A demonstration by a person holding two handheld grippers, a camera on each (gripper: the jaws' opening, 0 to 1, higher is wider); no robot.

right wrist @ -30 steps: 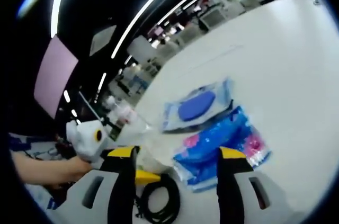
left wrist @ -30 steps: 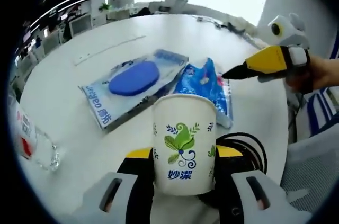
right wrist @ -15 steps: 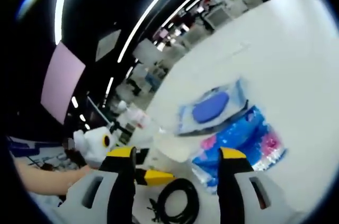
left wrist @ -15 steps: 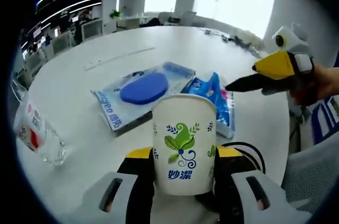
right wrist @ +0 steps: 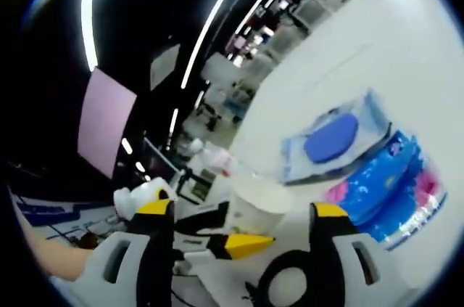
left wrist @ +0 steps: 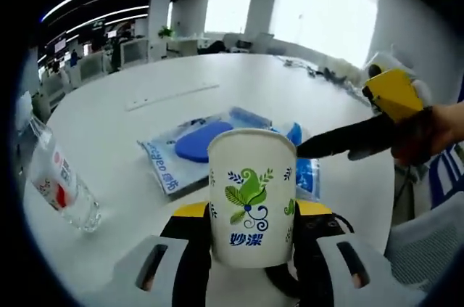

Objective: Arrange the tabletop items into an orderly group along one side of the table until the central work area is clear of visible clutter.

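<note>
A white paper cup (left wrist: 251, 176) with a green leaf print stands upright between the jaws of my left gripper (left wrist: 251, 211), which is shut on it. My right gripper (left wrist: 341, 140) reaches in from the right, its dark tip close to the cup's rim. In the right gripper view, my right gripper (right wrist: 243, 213) is open with nothing between its jaws. Ahead of it are the cup (right wrist: 255, 202) and the left gripper (right wrist: 221, 242). Behind the cup lie a clear packet with a blue oval (left wrist: 197, 144) and a blue patterned packet (left wrist: 303, 170).
A plastic water bottle (left wrist: 64, 189) stands at the left on the white round table (left wrist: 145, 96). A black cable coil (right wrist: 290, 285) lies beside the cup. The two packets (right wrist: 332, 136) (right wrist: 391, 183) sit mid-table. Office desks stand beyond the far edge.
My right gripper has come nearer to the cup, its tip now beside the rim. Both views have tilted and shifted. The cup stays held in the left gripper.
</note>
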